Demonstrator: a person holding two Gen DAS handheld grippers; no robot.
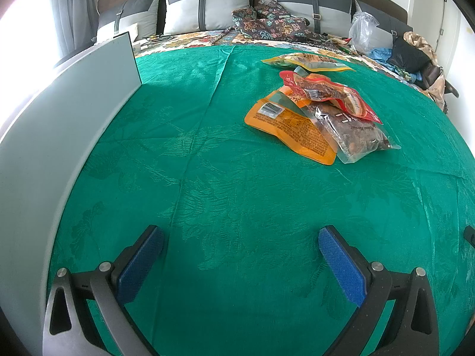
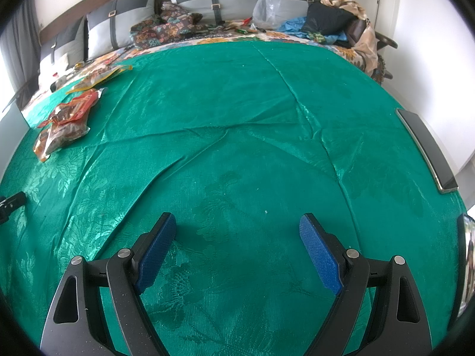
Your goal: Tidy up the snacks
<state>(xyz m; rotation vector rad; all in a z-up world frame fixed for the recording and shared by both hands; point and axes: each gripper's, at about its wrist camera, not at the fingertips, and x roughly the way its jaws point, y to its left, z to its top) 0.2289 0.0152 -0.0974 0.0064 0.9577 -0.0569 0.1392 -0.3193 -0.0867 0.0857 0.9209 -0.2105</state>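
Left gripper wide apart, empty, over green patterned cloth — right gripper likewise. Overlapping snack pile: orange foil packet, clear nut bag, red pouch far right; yellow packet beyond

Ahead of my tongs, orange pouch, clear bag and red packet lie overlapped. Yellow pouch lies apart, beyond.
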